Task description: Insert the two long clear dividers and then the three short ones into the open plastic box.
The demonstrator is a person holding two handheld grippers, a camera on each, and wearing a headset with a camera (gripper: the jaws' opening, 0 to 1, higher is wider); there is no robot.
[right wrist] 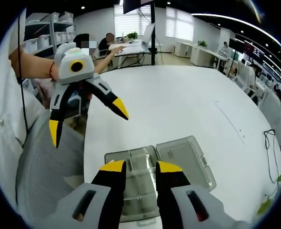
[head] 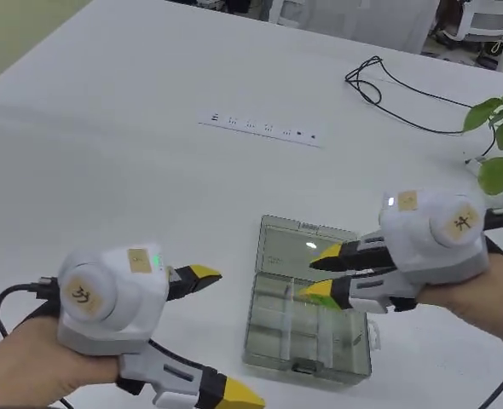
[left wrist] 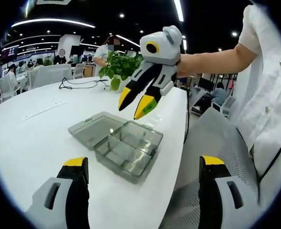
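Note:
A clear plastic box lies on the white table with its lid folded flat behind it. Clear dividers stand inside the box, splitting it into several cells. My right gripper hovers over the box's far right part, its jaws a narrow gap apart with nothing visible between them. From the right gripper view the box and its lid lie just beyond the tips. My left gripper is held to the left of the box, wide open and empty. In the left gripper view the right gripper hangs above the box.
A white power strip lies further back on the table, and a black cable loops at the back right. A green plant stands at the right edge. A grey mesh chair is by the table's near side.

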